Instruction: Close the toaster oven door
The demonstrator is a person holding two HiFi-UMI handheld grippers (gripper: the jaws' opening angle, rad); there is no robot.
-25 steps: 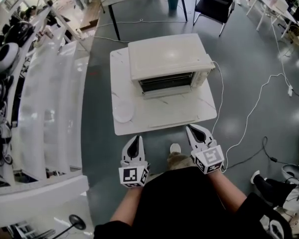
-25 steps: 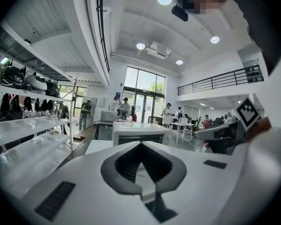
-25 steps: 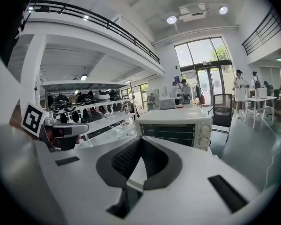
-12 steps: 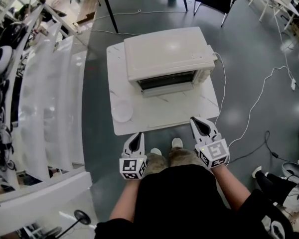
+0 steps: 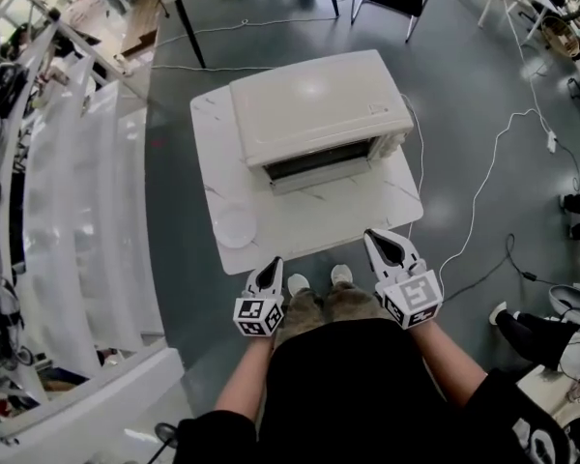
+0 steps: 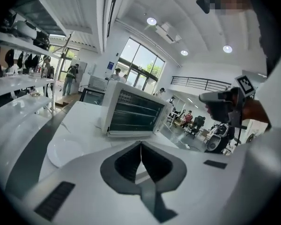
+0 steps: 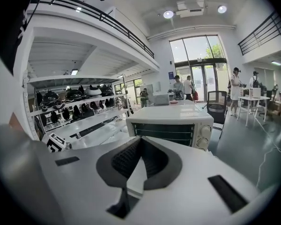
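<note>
The cream boxy toaster oven (image 5: 314, 104) sits on the far part of the white marble counter (image 5: 353, 211). By its near edge, the left tongs (image 5: 274, 264) and right tongs (image 5: 375, 236) are both closed and empty.

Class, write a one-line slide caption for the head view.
Shut, empty left claw and right claw hover short of the table bearing oven and plate.

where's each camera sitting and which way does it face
Head view: on the person's head, steeply down at the toaster oven on the table; forearms, left gripper and right gripper show.
Left gripper view: on the left gripper, along its shut jaws toward the toaster oven's front; right gripper at right.
Right gripper view: on the right gripper, along its shut jaws toward the toaster oven's front and knobs.
Shared: all see the toaster oven.
</note>
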